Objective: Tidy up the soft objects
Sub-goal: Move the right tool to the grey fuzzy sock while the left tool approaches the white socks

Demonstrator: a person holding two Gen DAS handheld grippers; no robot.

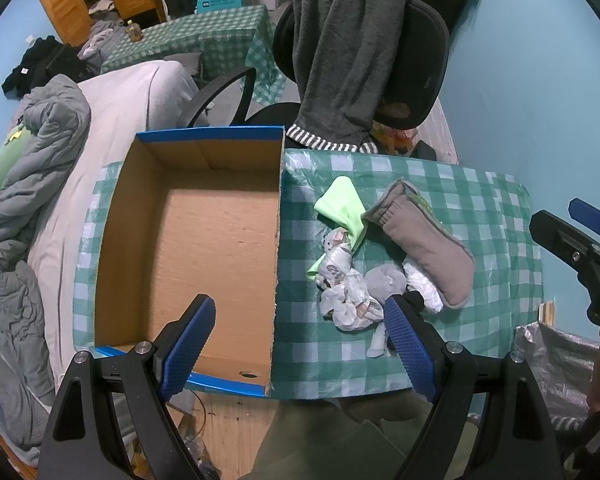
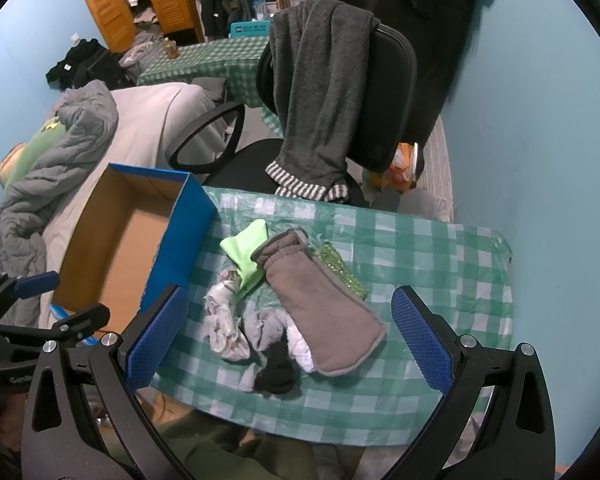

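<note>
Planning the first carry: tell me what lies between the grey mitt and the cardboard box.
In the right wrist view, the lime-green cloth and the crumpled white printed fabric lie between the grey mitt and the cardboard box, on the checked tablecloth.

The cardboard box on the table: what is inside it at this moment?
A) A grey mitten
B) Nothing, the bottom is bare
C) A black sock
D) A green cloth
B: the cardboard box shows only its bare brown bottom, while the grey mitten, green cloth and black sock lie on the checked tablecloth beside it.
</note>
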